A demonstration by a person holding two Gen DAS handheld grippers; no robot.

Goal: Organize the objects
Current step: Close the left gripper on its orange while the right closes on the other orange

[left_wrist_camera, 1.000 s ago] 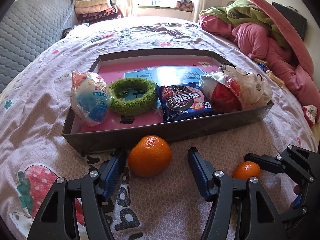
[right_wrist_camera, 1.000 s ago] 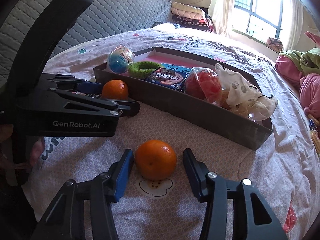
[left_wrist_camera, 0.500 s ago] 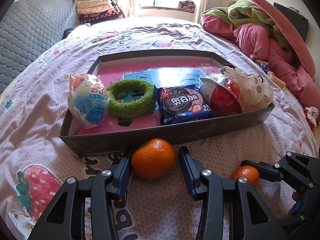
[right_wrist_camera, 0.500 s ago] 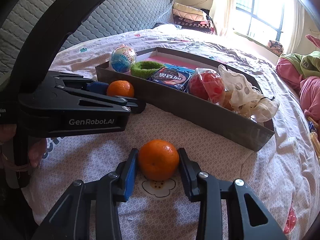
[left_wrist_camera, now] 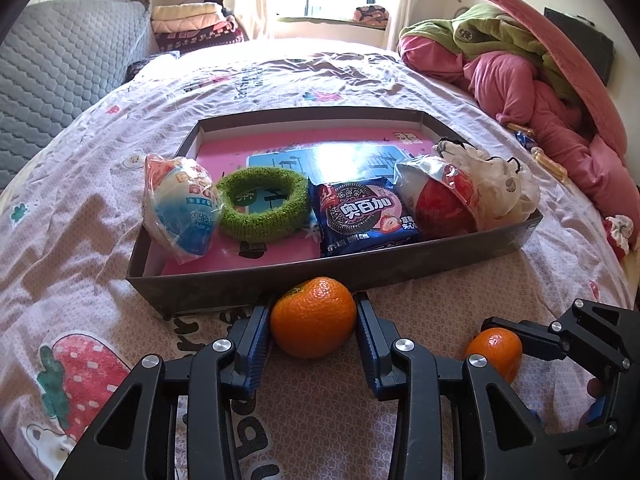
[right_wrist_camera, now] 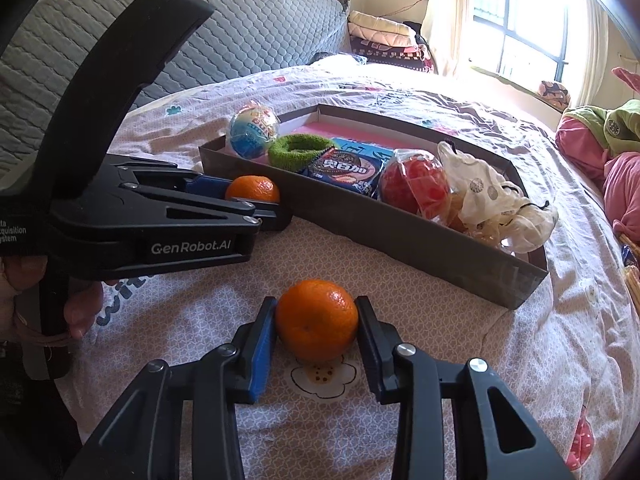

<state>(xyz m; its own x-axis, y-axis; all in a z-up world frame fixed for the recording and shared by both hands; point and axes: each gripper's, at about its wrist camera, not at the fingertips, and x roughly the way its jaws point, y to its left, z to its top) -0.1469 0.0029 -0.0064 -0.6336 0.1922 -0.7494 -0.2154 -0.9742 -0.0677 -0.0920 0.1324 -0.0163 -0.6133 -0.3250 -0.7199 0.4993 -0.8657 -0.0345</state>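
Observation:
Two oranges lie on the bedspread in front of a shallow dark box (left_wrist_camera: 360,268). My left gripper (left_wrist_camera: 313,320) is shut on one orange (left_wrist_camera: 313,317), just before the box's near wall; it also shows in the right wrist view (right_wrist_camera: 252,189). My right gripper (right_wrist_camera: 317,326) is shut on the other orange (right_wrist_camera: 317,326), which also shows in the left wrist view (left_wrist_camera: 496,350) at lower right. The box holds a blue-white wrapped ball (left_wrist_camera: 182,206), a green ring (left_wrist_camera: 262,204), a cookie pack (left_wrist_camera: 362,216), a red wrapped ball (left_wrist_camera: 440,200) and a white bag (left_wrist_camera: 500,184).
The patterned bedspread (left_wrist_camera: 80,240) spreads all round the box. A grey quilted headboard (left_wrist_camera: 52,68) stands at the left. A heap of pink and green bedding (left_wrist_camera: 520,72) lies at the back right. Folded blankets (left_wrist_camera: 192,24) sit by the window.
Both grippers have closed from wide open onto their oranges. The left gripper and its orange now sit closer to the box wall.

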